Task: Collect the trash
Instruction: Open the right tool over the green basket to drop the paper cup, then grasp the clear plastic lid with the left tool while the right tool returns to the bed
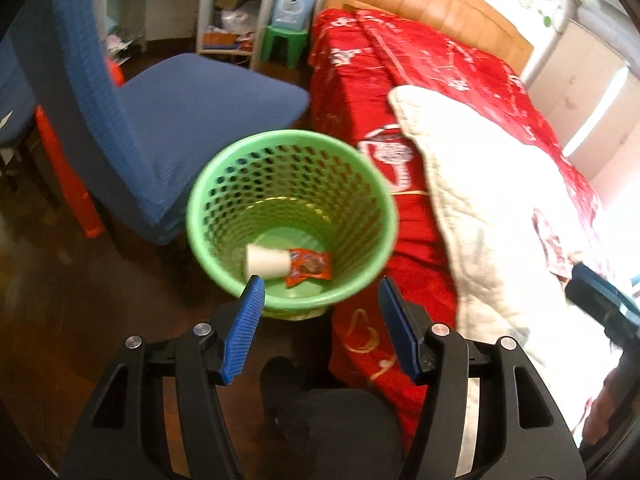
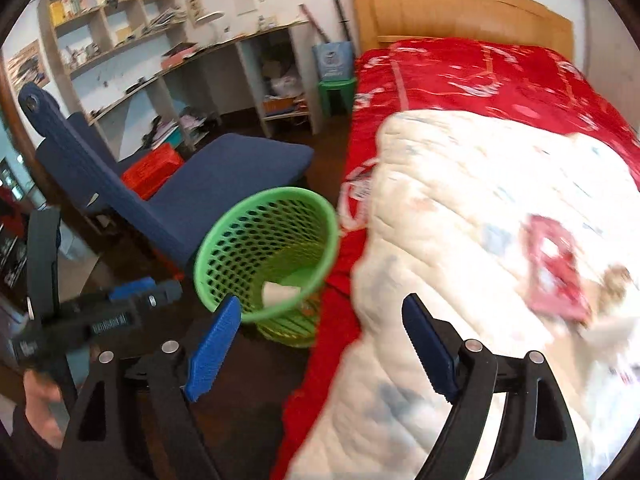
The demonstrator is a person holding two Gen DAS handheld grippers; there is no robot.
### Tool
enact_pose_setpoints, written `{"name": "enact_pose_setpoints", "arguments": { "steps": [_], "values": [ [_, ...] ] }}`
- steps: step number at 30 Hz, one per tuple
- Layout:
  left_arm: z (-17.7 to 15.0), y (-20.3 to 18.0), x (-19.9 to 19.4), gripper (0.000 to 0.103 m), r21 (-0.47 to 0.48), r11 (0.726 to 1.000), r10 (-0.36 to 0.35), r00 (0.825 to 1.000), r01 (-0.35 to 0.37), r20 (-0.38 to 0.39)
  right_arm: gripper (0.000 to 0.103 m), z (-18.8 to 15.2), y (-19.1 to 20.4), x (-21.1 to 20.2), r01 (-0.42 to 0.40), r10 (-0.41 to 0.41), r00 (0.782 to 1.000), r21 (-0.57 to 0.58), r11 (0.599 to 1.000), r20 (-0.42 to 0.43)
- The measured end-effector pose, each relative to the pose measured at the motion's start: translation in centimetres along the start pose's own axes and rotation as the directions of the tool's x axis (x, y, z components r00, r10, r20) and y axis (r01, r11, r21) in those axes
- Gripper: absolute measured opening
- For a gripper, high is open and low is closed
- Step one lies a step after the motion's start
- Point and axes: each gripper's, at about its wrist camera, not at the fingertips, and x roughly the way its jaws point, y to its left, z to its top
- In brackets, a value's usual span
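Observation:
A green mesh trash basket [image 1: 208, 196] stands on the floor between the blue chair and the bed; it also shows in the right wrist view [image 2: 224, 240]. Inside lie a white paper cup [image 1: 266, 261] and an orange snack wrapper [image 1: 311, 267]; the cup shows again in the right wrist view [image 2: 280, 292]. My left gripper [image 1: 322, 286] is open and empty, just above the basket's near rim. My right gripper [image 2: 320, 304] is open and empty, over the bed's edge. A red wrapper [image 2: 554, 272], blurred, lies on the white quilt [image 2: 460, 208]; it shows in the left wrist view [image 1: 554, 242].
A blue chair [image 1: 192, 120] stands left of the basket. The bed with its red cover [image 1: 440, 64] fills the right. A green stool [image 1: 286, 42] and white shelves [image 2: 120, 40] stand at the back. The left gripper's body [image 2: 92, 320] shows at the right view's left edge.

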Motion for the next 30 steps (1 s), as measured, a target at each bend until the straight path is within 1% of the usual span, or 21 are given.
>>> {"name": "enact_pose_setpoints", "arguments": {
  "steps": [3, 5, 8, 13, 18, 19, 21, 24, 27, 30],
  "values": [
    [0.0, -1.8, -0.3, 0.06, 0.028, 0.999, -0.026, 1.0, 0.025, 0.004, 0.081, -1.7, -1.9, -1.8, 0.047, -0.047, 0.999, 0.038, 0.998, 0.004],
    [-0.2, -3.3, -0.6, 0.064, 0.05, 0.998, -0.041, 0.999, 0.041, 0.005, 0.081, -3.3, -3.6, -3.4, 0.079, -0.08, 0.997, 0.079, 0.994, 0.011],
    [-0.5, -4.9, -0.6, 0.065, 0.074, 0.996, -0.058, 0.998, 0.058, 0.0, 0.082, -5.3, -5.8, -5.8, 0.125, -0.129, 0.991, 0.135, 0.983, 0.025],
    [-1.0, -7.3, -0.5, 0.065, 0.102, 0.991, -0.084, 0.996, 0.086, -0.017, 0.083, -8.2, -10.2, -9.9, 0.228, -0.242, 0.969, 0.216, 0.949, 0.041],
    [-1.4, -9.6, -0.5, 0.065, 0.131, 0.985, -0.112, 0.993, 0.116, -0.034, 0.083, -10.8, -14.6, -13.0, 0.299, -0.324, 0.945, 0.299, 0.906, 0.038],
    [-1.5, -10.3, -0.6, 0.065, 0.14, 0.981, -0.129, 0.991, 0.133, -0.038, 0.083, -11.5, -15.6, -13.7, 0.313, -0.341, 0.939, 0.32, 0.894, 0.035],
    [-1.8, -11.4, -0.7, 0.065, 0.156, 0.976, -0.146, 0.988, 0.151, -0.043, 0.083, -12.0, -16.6, -14.5, 0.331, -0.363, 0.931, 0.344, 0.879, 0.03],
    [-2.6, -13.6, -0.9, 0.065, 0.205, 0.962, -0.17, 0.984, 0.179, -0.059, 0.083, -12.9, -18.2, -15.7, 0.353, -0.391, 0.92, 0.377, 0.856, 0.026],
    [-3.8, -16.3, -1.1, 0.065, 0.263, 0.941, -0.198, 0.977, 0.212, -0.079, 0.083, -13.5, -19.4, -16.7, 0.369, -0.413, 0.91, 0.4, 0.839, 0.028],
    [-5.4, -19.4, -1.0, 0.065, 0.313, 0.911, -0.243, 0.963, 0.269, -0.12, 0.083, -14.0, -20.4, -17.8, 0.374, -0.428, 0.903, 0.421, 0.827, 0.038]
  ]
}}
